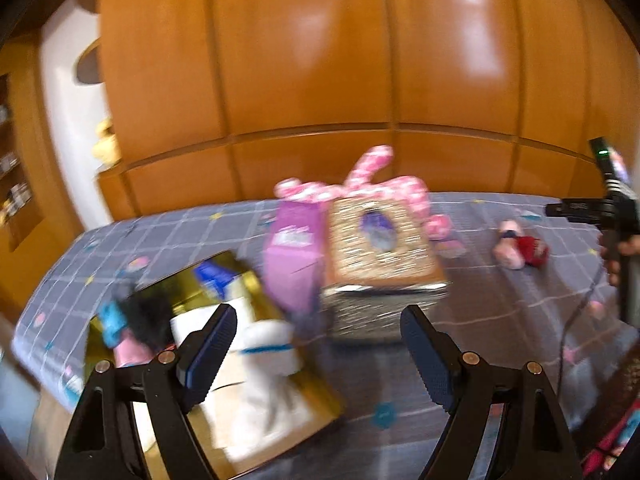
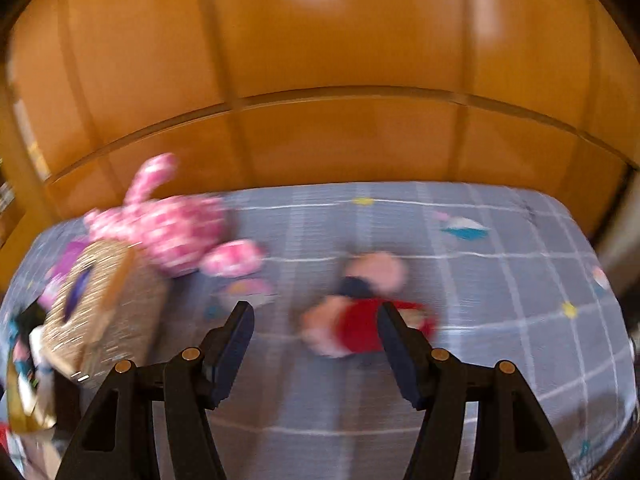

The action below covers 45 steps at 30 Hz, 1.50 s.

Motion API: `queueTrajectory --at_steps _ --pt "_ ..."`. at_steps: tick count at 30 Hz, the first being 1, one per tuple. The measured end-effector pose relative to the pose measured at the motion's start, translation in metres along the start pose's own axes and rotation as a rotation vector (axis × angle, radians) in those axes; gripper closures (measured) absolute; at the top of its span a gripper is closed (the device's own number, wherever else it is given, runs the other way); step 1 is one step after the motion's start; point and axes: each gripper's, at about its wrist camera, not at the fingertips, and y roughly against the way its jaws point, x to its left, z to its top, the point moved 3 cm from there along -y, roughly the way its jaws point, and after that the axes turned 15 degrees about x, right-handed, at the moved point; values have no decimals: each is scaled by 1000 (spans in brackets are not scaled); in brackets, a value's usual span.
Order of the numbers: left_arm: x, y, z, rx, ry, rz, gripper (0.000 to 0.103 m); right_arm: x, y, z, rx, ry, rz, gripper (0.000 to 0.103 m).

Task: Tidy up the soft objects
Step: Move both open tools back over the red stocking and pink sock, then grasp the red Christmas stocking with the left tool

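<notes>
Left gripper (image 1: 318,350): jaws spread wide, nothing between the pads, tilted downward over the bed (image 1: 500,320).
Right gripper (image 2: 316,344): jaws likewise apart and empty, pitched down over the bed. Both views motion-blurred.

The left gripper (image 1: 318,346) hangs with its jaws wide apart and empty above a bed covered in a grey checked sheet (image 1: 500,320). Near left lies a gold box (image 1: 308,384) holding soft toys, and beyond it a glittery box (image 1: 380,264) stands beside a purple bag (image 1: 294,256). A pink spotted plush rabbit (image 1: 376,180) sits behind them, and a small doll in red (image 1: 520,250) lies far right.
</notes>
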Motion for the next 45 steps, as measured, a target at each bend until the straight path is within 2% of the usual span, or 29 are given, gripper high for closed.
queueTrajectory --at_steps 4,6,8,12,15,19,25,34,37,40,43,44,45 --pt "-41 1 16 -17 -100 -60 19 -60 -12 5 -3 -151 -67 39" --pt "-61 -2 24 -13 -140 -95 19 -94 -19 1 5 -259 -75 39" --pt "-84 -11 32 -1 -176 -133 19 -123 -25 -3 29 -397 -32 39" --pt "-123 -41 43 64 -225 -185 19 -154 -27 -11 40 -545 9 39" --pt "-152 -66 50 113 -248 -193 19 -160 -35 -14 70 -576 51 39" --pt "-188 -82 59 120 -330 -194 19 -152 -41 -14 101 -553 107 39" --pt "-256 -113 80 95 -540 -190 19 -156 -37 -17 96 -575 144 39" --pt "-334 -154 102 74 -737 -223 19 -178 -41 -25 108 -705 209 39" --pt "-356 -171 104 91 -781 -221 19 -181 -44 -27 116 -724 232 39" --pt "-372 -184 104 108 -803 -238 27 -181 -45 -27 119 -728 251 39" --pt "-383 -206 101 196 -797 -255 55 -182 -44 -27 111 -733 253 39" --pt "-382 -210 102 213 -781 -249 59 -184 -43 -27 107 -746 247 38" --pt "-379 -208 104 210 -750 -277 65 -186 -43 -28 103 -756 251 38"
